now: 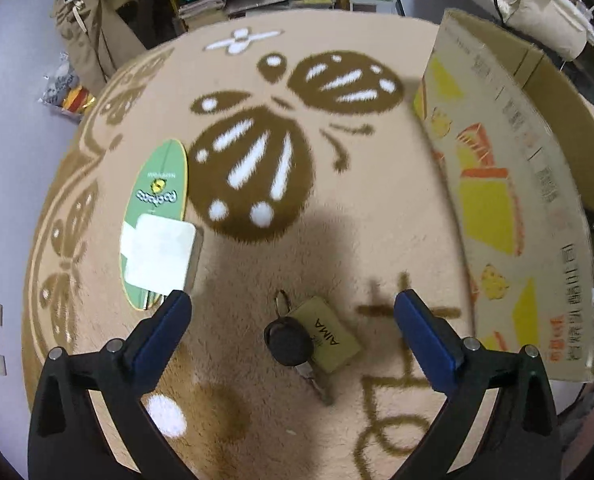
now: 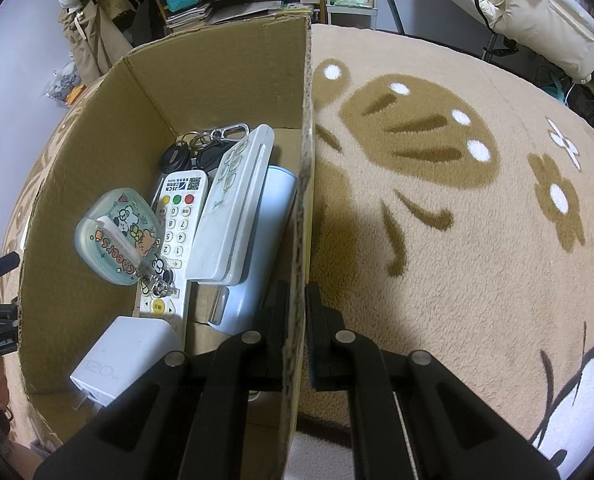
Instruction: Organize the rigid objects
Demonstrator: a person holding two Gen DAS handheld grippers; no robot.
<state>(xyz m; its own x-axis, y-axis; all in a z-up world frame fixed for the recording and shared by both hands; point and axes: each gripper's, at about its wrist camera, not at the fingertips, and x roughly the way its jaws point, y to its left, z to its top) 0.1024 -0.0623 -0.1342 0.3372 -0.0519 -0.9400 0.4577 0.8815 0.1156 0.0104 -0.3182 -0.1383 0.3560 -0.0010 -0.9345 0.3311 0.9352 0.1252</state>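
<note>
Left wrist view: the left gripper [image 1: 293,304] hangs over a tan rug [image 1: 357,216], its two blue-padded fingers [image 1: 165,332] spread wide apart and holding nothing. Between the fingertips, on the rug, lies a black key [image 1: 288,342] with a ring, resting partly on a tan tag [image 1: 329,336] printed "AIMA". Neither finger touches them. Beyond the left finger, a white block [image 1: 159,256] sits on top of a flat green oval card [image 1: 157,196]. The rug carries a large brown butterfly pattern. To the right stands the printed outer wall of a cardboard box [image 1: 509,184], with yellow and orange pictures on it.

Right wrist view: the right gripper [image 2: 297,320] is clamped on the box wall [image 2: 303,208], one black finger inside the box and one outside, both pressed close to the cardboard edge. Inside the box, nearest the gripper, lies a white charger [image 2: 125,360] marked "120W". Beside it is a long white remote [image 2: 173,240] with coloured buttons, and a clear case [image 2: 117,236] with cartoon stickers lies partly on it. A second white remote [image 2: 233,204] leans across a pale blue object [image 2: 261,248] against the gripped wall. At the far end sits a bunch of keys [image 2: 193,152] with rings and a clip. Outside the box the rug stretches away to the right. Shelves and hanging clothes fill the background.
</note>
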